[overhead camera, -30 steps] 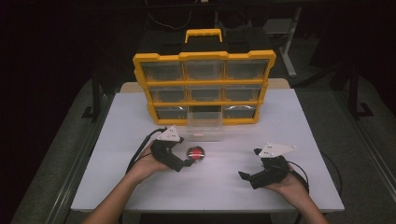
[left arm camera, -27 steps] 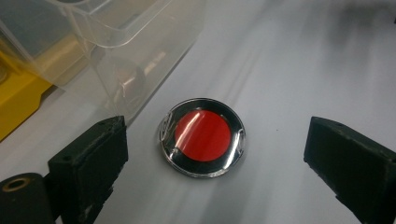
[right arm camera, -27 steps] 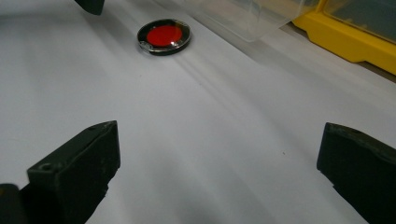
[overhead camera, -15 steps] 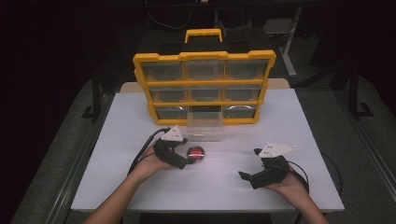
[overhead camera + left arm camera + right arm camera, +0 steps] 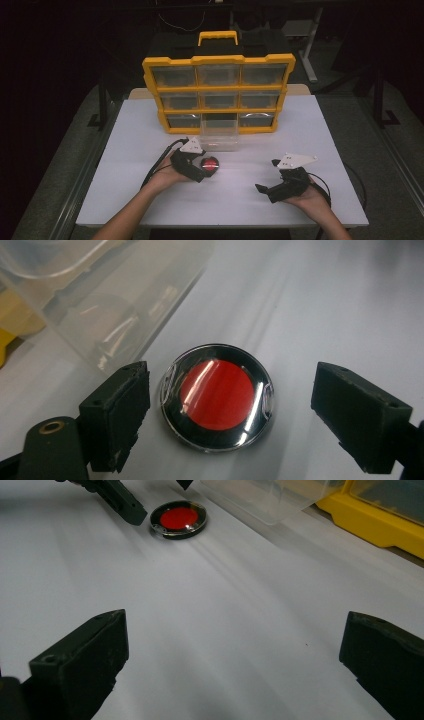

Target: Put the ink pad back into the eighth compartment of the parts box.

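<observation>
The table (image 5: 150, 130) was covered by a white top. A yellow drawer organizer (image 5: 219, 92) was stood upright near its far edge, presumably so that the drawer fronts faced the person. A clear drawer (image 5: 218, 141) was set on the table just in front of the organizer's bottom middle slot, apparently pulled out to receive or give up a part. The right tongs (image 5: 265, 189) were held near the near right corner, spread wide and empty, well apart from the work. The left tongs (image 5: 230, 405) were held low around the red disc (image 5: 216, 395), open with nothing gripped, one pad close beside the rim. The disc was laid flat beside the drawer, toward the table's middle.
</observation>
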Demonstrator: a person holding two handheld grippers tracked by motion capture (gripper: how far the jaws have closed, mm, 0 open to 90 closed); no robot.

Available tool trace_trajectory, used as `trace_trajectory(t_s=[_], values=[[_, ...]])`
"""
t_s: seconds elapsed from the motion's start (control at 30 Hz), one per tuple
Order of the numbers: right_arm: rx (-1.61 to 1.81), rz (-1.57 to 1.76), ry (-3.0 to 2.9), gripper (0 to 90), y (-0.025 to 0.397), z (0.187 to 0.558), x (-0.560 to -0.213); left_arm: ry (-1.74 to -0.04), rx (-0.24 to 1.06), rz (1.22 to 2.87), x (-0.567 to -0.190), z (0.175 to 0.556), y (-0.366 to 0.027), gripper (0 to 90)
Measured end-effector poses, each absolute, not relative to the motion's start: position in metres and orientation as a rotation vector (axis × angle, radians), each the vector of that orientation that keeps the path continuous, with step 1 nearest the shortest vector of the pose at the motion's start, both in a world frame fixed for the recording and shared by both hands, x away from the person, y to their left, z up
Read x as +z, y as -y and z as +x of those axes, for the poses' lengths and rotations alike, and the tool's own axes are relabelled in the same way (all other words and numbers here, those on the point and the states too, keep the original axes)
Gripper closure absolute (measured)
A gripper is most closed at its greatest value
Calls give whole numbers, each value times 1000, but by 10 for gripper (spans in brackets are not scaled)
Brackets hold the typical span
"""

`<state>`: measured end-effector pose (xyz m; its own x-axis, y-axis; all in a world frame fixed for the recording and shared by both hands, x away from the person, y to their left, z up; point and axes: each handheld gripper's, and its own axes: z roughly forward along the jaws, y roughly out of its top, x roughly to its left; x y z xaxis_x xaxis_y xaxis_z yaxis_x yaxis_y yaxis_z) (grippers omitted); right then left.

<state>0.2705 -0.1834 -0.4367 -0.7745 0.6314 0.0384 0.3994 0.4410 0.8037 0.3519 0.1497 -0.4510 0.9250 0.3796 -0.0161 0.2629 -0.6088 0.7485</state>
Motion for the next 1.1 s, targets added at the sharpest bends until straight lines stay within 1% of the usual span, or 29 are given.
trace_trajectory(t_s=[0.67, 0.9, 1.0, 1.1], values=[[1252, 890, -2430, 0, 183, 271, -437, -429, 198, 2293, -463, 356, -138, 168], [1253, 891, -2433, 0, 183, 271, -437, -426, 212, 2294, -465, 357, -137, 199], [1253, 889, -2432, 0, 183, 271, -437, -427, 223, 2296, -466, 357, -137, 237], [1253, 889, -2434, 0, 183, 271, -437, -430, 218, 2293, -466, 358, -138, 243]])
